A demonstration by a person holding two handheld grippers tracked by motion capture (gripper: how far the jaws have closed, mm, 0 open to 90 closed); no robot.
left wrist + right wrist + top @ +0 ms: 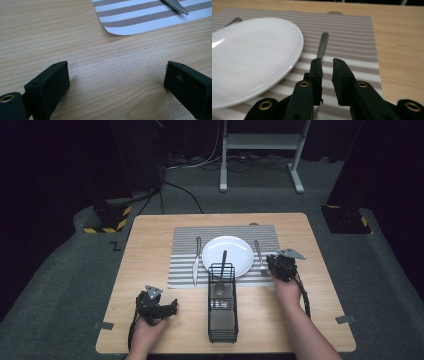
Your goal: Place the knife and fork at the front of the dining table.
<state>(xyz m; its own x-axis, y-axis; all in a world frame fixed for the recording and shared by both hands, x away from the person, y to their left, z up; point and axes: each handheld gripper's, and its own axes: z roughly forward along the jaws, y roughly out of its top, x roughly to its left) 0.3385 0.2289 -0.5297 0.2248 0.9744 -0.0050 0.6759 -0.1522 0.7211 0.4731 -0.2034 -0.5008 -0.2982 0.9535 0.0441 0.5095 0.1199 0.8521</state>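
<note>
While we rest our left hand-held gripper [172,308] low on the bare wooden surface [150,245] with its jaws spread wide and nothing between them, our right hand-held gripper [327,65] does the work. Its jaws stand nearly closed, a narrow gap between them, at the near end of the fork [259,255]; whether they pinch the tines we cannot tell. From this right hand-held gripper, the fork's slim metal handle runs straight away from us, its long axis in line with the jaws, just right of the smooth round white plate [235,245]. Both lie on a woven placemat [182,242] with grey and white stripes. Nearer us, a black wire caddy [222,302] holds one utensil upright. Left of the plate lies a serrated knife [196,260].
</note>
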